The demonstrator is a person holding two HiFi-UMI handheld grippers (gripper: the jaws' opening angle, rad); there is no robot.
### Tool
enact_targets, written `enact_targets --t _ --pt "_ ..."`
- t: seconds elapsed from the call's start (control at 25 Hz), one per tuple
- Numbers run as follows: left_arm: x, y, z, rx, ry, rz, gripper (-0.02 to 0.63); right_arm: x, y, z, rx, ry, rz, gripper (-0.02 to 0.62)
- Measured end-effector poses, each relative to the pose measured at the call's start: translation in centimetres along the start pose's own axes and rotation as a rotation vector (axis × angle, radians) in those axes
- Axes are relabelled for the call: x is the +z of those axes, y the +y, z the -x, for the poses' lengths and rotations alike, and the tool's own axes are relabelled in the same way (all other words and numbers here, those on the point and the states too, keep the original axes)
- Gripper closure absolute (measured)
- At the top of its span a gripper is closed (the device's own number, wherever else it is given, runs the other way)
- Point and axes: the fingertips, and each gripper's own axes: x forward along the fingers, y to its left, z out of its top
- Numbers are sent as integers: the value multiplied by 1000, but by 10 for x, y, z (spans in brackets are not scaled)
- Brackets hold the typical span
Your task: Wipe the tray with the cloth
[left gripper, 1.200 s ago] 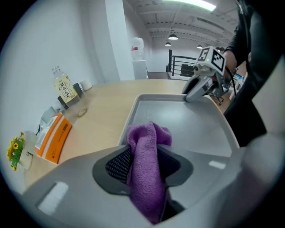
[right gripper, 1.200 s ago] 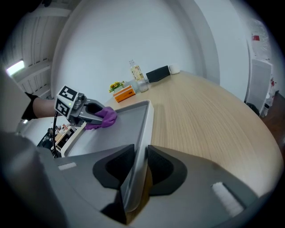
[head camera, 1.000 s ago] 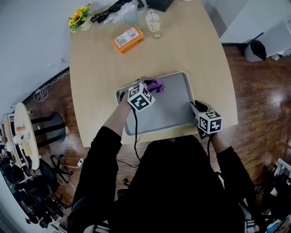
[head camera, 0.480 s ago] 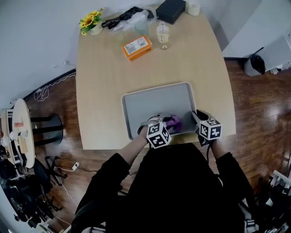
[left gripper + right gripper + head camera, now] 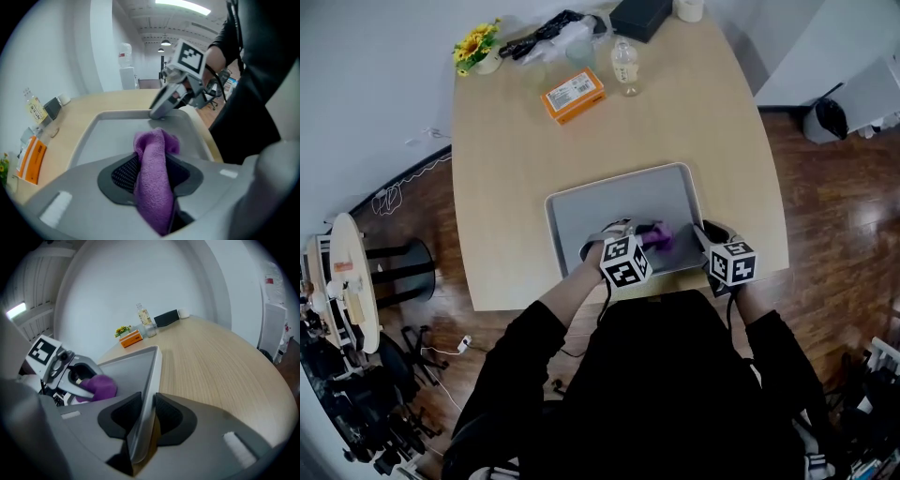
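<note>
1. on the pale wooden table (image 5: 516, 159), a grey tray (image 5: 609, 202) sat at the near edge, directly before the person.
2. left claw (image 5: 151, 161) was clamped on a purple cloth (image 5: 660, 236), which met the tray floor towards its near right corner.
3. right claw (image 5: 144, 416) had its jaws closed on the tray's right rim, close to the cloth.
</note>
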Motion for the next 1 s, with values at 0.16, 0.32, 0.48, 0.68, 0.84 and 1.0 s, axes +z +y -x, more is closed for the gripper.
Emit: enact_targets --t 0.16,0.32,0.48,0.68,0.84,1.0 --pt "5 79 -6 90 38 1 477 0 1 -3 1 1 2 499" --pt "13 127 -10 183 67 27 476 -1 2 -2 4 0 6 499" --pt "18 132 -13 222 55 113 479 -3 0 0 13 2 7 499" --pt "26 80 -16 151 41 87 480 -3 -4 1 15 3 6 499" --pt "36 -4 -21 30 17 -3 480 -5 -4 2 15 5 6 499" --pt "45 -66 -27 -66 13 -60 480 -6 -4 1 16 13 5 499"
